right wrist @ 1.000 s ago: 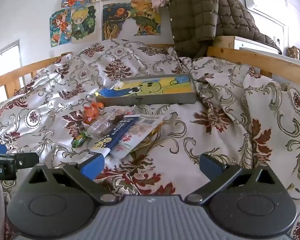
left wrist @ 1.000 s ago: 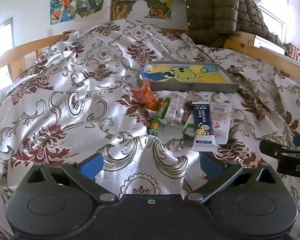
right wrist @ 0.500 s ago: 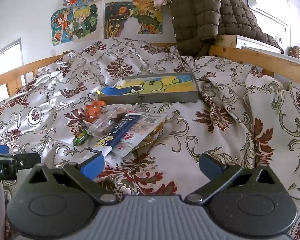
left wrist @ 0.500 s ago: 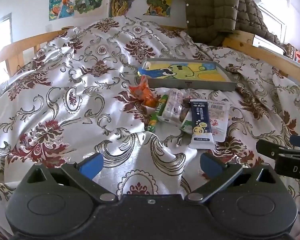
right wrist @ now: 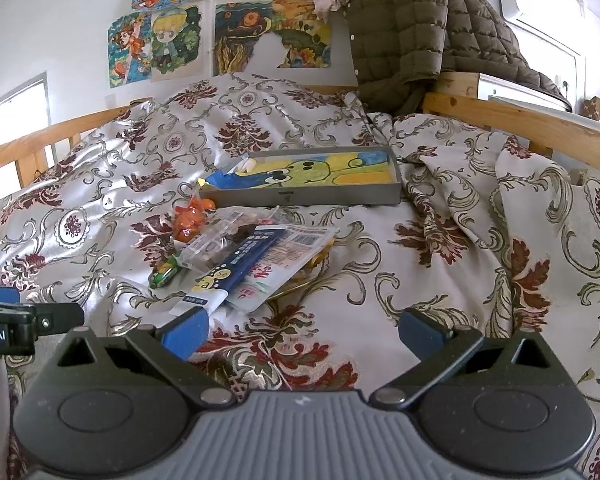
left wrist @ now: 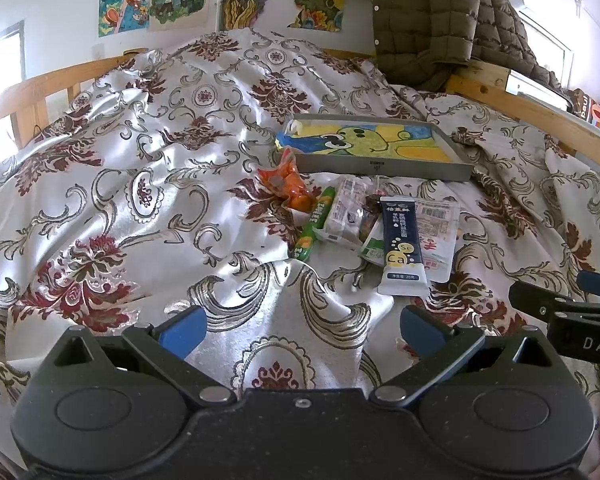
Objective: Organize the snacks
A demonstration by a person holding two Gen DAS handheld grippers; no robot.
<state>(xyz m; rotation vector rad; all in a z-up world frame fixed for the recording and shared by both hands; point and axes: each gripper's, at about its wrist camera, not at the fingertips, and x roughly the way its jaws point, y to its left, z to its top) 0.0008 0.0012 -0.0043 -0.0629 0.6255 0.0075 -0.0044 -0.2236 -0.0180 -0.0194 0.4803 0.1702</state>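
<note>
Patterned silky bedding point(left wrist: 148, 216) covers a wooden-framed bed, and both tools hang low over its near edge. Nearest the cameras, the left gripper point(left wrist: 302, 326) has its jaws wide apart with nothing between them, over a ridge of bare cloth. The right gripper point(right wrist: 304, 326) is likewise spread and empty; its left finger point(right wrist: 186, 330) sits just short of the nearest packet corner.

Beyond them lies the snack pile. A dark blue sachet point(left wrist: 402, 248) rests on top of a white packet with a barcode point(left wrist: 438, 232), a green stick point(left wrist: 314, 226) lies to the left, a clear wrapped cake point(left wrist: 344, 216) is between them, and an orange bag point(left wrist: 286, 184) lies furthest back, touching the front left corner of the tray. The grey tray point(left wrist: 374, 166), with its cartoon picture inside, sits just behind the pile and holds no snacks that I can see.

Compared with a second ago, both views have crept forward and tipped slightly down, so the pile sits a little closer; nothing in the pile has moved. That reads as an approach, with sorting not yet begun. The blue sachet looks the likeliest first pick, since it lies on top and nearest.

Further back, a quilted jacket point(right wrist: 420, 28) hangs over the frame, below drawings point(right wrist: 220, 32) on the wall.
</note>
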